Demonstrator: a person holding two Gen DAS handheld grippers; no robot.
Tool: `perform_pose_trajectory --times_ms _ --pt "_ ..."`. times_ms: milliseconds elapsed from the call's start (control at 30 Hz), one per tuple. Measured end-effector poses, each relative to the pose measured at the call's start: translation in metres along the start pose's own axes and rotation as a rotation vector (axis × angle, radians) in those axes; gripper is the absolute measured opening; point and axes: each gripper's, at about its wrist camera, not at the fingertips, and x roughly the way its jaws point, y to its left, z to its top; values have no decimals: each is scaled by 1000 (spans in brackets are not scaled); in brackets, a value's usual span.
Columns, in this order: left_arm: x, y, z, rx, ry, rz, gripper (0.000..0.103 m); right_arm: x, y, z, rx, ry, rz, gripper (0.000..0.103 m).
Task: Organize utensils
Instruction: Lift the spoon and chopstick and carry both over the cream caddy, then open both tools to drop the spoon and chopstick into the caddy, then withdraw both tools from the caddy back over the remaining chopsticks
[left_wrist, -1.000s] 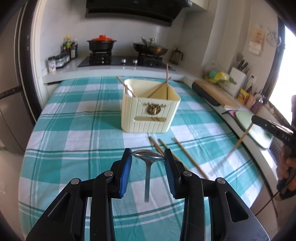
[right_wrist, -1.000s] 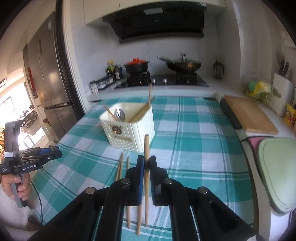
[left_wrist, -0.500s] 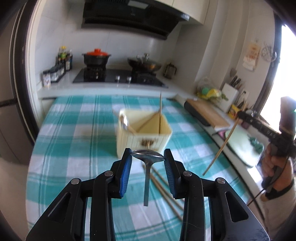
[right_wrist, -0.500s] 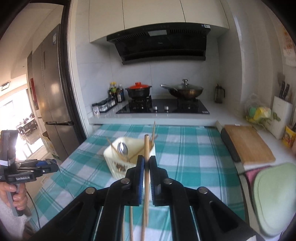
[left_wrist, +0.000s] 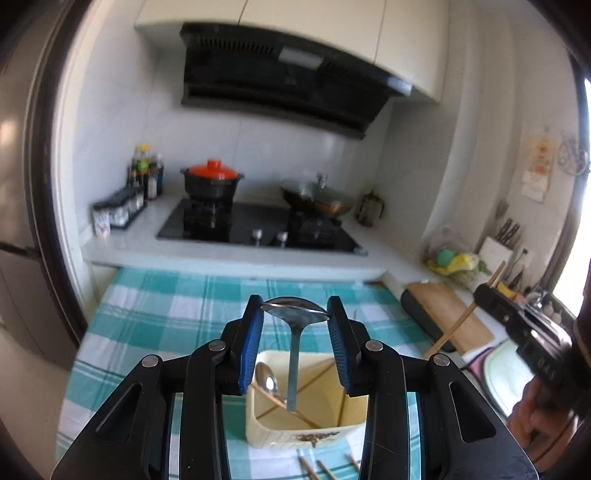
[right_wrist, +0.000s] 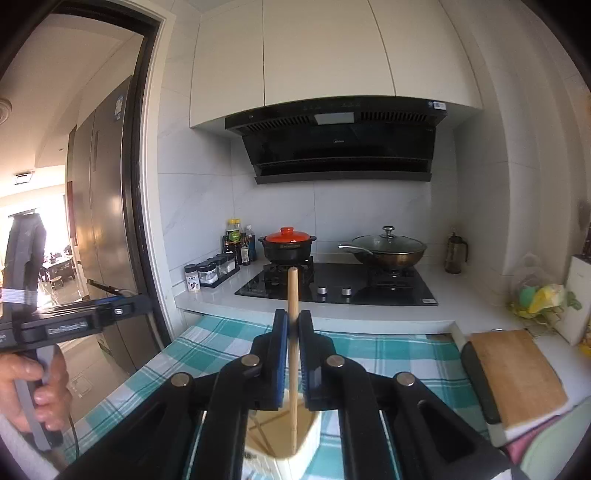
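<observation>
Above the cream utensil box (left_wrist: 306, 421) on the checked tablecloth (left_wrist: 155, 314), the left gripper (left_wrist: 295, 325) holds a metal spoon (left_wrist: 293, 332) by its bowl: the blue pads press on the two edges of the bowl, so the jaws stand partly apart, closed on the spoon. The bowl lies roughly flat between the pads and the handle hangs straight down, its long axis upright, with the free end pointing into the open top of the box. Inside the box a second spoon (left_wrist: 266, 380) leans with its bowl up against the left wall, and several chopsticks lie slanted across the inside. On the cloth just in front of the box, the ends of more loose chopsticks (left_wrist: 321, 469) show at the bottom edge of the left wrist view. The right gripper (right_wrist: 293, 325) has its jaws nearly together, clamped on a single wooden chopstick (right_wrist: 293, 295). That chopstick stands close to upright: one end rises above the pads toward the stove (right_wrist: 340, 284), and the other end points down into the box (right_wrist: 295, 443), though I cannot tell whether it touches the bottom. In the left wrist view the same chopstick (left_wrist: 461, 321) looks slanted, beside the cutting board (left_wrist: 450, 310).
</observation>
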Motion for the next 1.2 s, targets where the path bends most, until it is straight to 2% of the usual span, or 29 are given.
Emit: perform_pose_trajectory --times_ms 233,300,400,433,467,533,633,667,733,833,933,1000,1067,1200 --pt "76 9 -43 3 242 6 35 79 2 -49 34 242 66 6" --pt "89 11 -57 4 289 17 36 92 4 -59 40 293 82 6" --pt "89 11 -66 12 311 37 39 102 6 -70 65 337 106 8" --pt "87 11 -67 13 311 36 46 102 6 -69 69 335 106 17" --pt "79 12 -67 17 310 33 51 96 6 -67 79 322 107 32" --pt "61 14 -64 32 297 37 64 81 3 -62 90 288 106 46" --pt "32 17 -68 64 303 55 79 55 0 -55 58 274 85 46" --pt "22 18 -74 75 318 61 81 44 -3 -55 47 275 72 47" --pt "8 20 -90 89 358 67 86 21 -11 -64 34 290 41 54" --pt "-11 24 -139 89 438 69 89 -10 -27 -94 24 339 -10 57" --pt "-18 21 -195 64 501 81 90 -34 -43 -154 21 436 -68 58" --pt "-15 19 -234 35 538 97 90 -45 -53 -209 20 534 -106 58" --pt "-9 13 -262 32 547 133 89 -55 -58 -249 -8 594 -162 58" --pt "7 10 -298 -7 541 188 87 -67 -72 -295 14 645 -228 58"
